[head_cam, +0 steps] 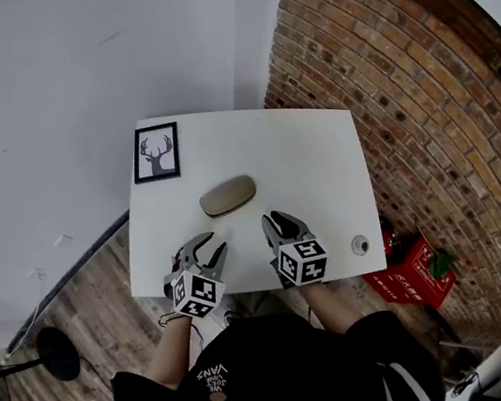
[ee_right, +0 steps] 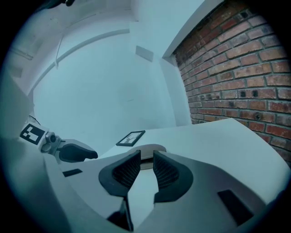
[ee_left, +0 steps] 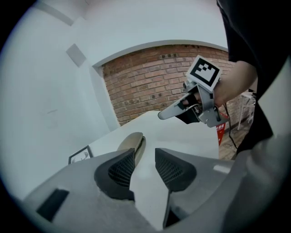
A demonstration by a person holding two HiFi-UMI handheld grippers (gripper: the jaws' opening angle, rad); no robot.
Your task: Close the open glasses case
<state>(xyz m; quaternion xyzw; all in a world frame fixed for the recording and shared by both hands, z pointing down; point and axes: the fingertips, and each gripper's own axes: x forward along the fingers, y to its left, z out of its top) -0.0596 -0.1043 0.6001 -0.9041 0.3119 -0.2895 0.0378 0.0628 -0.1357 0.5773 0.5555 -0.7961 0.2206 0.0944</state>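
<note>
A tan oval glasses case (head_cam: 228, 196) lies mid-table on the white table (head_cam: 320, 159), and its lid looks down. Both grippers hover near the table's front edge, short of the case. My left gripper (head_cam: 211, 246) points at the case's left end. Its pads (ee_left: 122, 169) stand a narrow gap apart with nothing between them, and the case (ee_left: 132, 143) shows beyond. My right gripper (head_cam: 278, 221) is on the other side. Its jaws are also narrowly apart and empty, with the case (ee_right: 150, 150) behind them. Each gripper view shows the other gripper: the right gripper (ee_left: 182, 107) and the left gripper (ee_right: 75, 152).
A black-framed deer picture (head_cam: 156, 152) lies at the table's far left corner. A small round fitting (head_cam: 360, 245) sits near the front right corner. A red crate (head_cam: 413, 274) stands on the floor by the brick wall (head_cam: 422, 90). A fan base (head_cam: 50, 353) stands at left.
</note>
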